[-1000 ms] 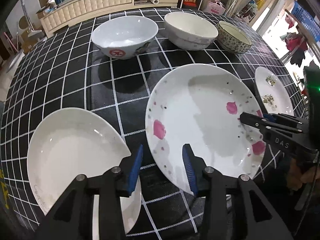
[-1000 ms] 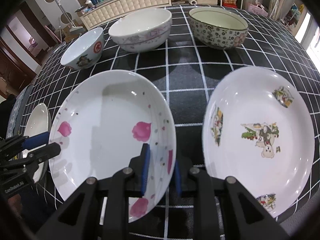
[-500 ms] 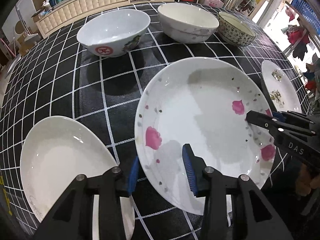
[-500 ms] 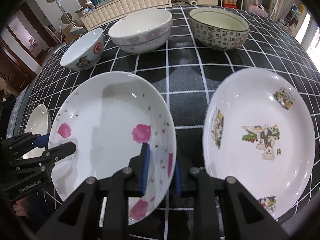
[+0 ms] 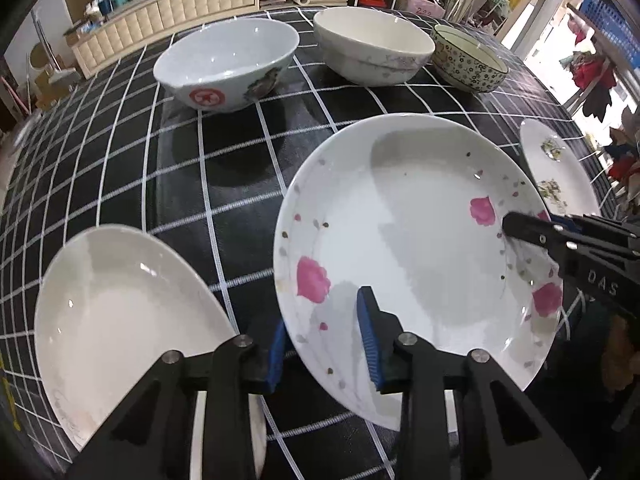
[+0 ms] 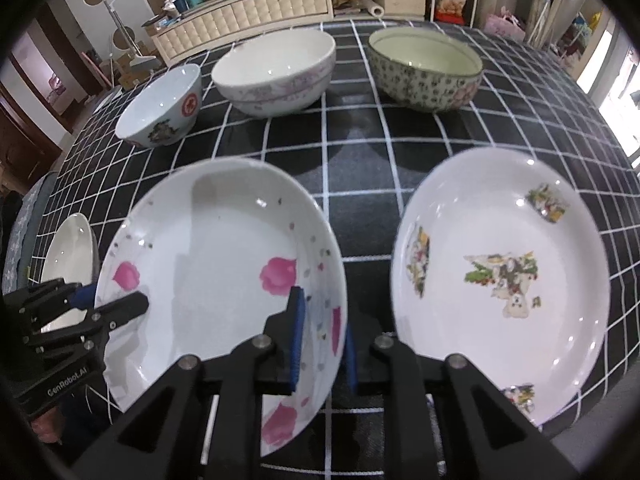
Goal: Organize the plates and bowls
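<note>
A black tablecloth with a white grid [image 5: 224,184] covers the table, with a padded cream cabinet [image 6: 256,16] and household clutter behind. Both tools work on the same thing: the left gripper [image 5: 324,340] straddles the near-left rim of the pink-flowered plate [image 5: 408,240], and the right gripper [image 6: 320,340] straddles its right rim, one blue pad inside the dish and one under the edge on each. Both sets of jaws have just been closing with the rim between them; the right looks clamped on the plate, while the left pads [image 5: 368,340] seem not quite pressed home, so that grip is uncertain. The plate appears tipped slightly off the cloth. Both grippers point steeply downward from the near edge of the table. Out from there, a plain white plate [image 5: 128,320] lies just left and a plate with cartoon prints [image 6: 500,280] just right, each separate. Beyond stand three bowls apart in a row: a red-emblem bowl [image 5: 228,68], a wide white bowl [image 5: 372,48] and a dark speckled bowl [image 5: 468,64]. Nothing is stacked yet, so the sorting looks barely begun.
</note>
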`<state>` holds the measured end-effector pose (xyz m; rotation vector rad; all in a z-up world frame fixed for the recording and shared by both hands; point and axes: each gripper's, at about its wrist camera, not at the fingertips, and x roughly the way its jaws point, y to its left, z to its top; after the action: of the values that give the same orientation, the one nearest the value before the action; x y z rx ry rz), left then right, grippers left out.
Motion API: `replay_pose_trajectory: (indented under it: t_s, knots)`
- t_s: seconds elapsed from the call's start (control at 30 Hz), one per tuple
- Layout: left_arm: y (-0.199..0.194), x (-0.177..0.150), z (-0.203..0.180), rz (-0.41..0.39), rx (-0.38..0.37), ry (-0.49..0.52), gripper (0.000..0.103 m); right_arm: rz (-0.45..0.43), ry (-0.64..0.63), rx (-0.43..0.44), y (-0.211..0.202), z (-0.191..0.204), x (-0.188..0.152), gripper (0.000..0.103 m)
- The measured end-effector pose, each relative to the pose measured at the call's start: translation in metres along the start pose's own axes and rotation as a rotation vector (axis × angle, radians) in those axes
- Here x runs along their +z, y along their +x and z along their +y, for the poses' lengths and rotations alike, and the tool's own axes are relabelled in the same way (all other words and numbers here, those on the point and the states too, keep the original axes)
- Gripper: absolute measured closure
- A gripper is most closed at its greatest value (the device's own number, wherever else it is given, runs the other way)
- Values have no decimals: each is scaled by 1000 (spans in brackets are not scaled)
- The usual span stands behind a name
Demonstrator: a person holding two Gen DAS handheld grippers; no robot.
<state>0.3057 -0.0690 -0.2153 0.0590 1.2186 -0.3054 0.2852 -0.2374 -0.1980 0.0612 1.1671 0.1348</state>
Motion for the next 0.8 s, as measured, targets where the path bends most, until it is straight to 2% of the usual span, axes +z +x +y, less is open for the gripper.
replay_pose_trajectory:
  t_s: [0.2, 0.43, 0.8]
  knots:
    - [-21, -5, 7, -36, 10, -33, 73, -18, -4, 18, -15, 12, 5, 84]
    - [-57, -12, 27, -97, 30, -69, 73, -63, -53, 38, -33, 46, 10, 84]
    - [-90, -48, 84, -129, 87, -185, 73, -43, -148, 104, -22, 105, 7, 84]
